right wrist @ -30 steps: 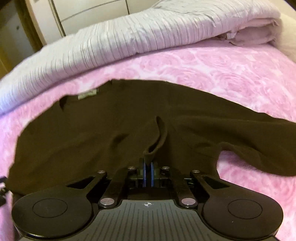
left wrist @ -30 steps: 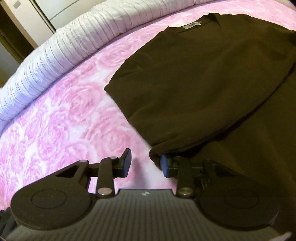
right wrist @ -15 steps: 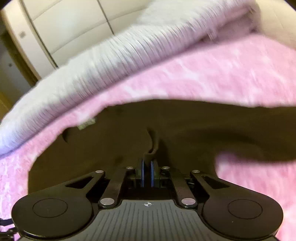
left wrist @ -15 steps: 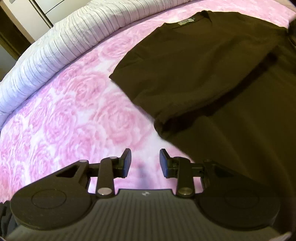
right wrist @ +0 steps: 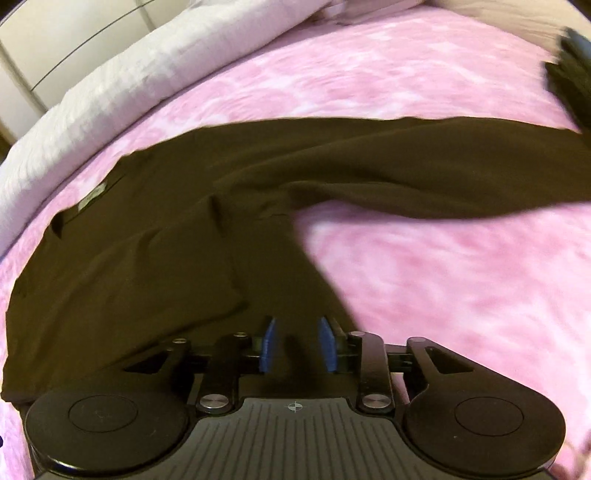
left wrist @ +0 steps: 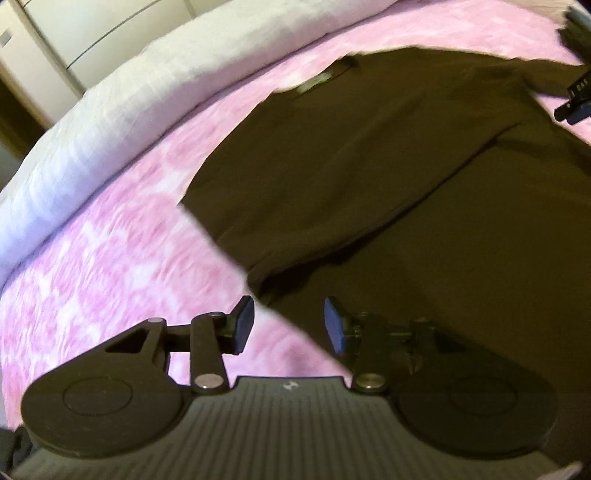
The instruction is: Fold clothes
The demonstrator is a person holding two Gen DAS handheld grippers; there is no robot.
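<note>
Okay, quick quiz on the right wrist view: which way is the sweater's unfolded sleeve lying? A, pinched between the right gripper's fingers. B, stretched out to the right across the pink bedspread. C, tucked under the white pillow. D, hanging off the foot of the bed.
B: the dark sweater's sleeve runs out to the right over the pink bedspread, while the right gripper stands open with nothing pinched.

A home bedroom — a bed (right wrist: 406,280) in pink rose-print cover, white wardrobe (left wrist: 92,33) behind.
</note>
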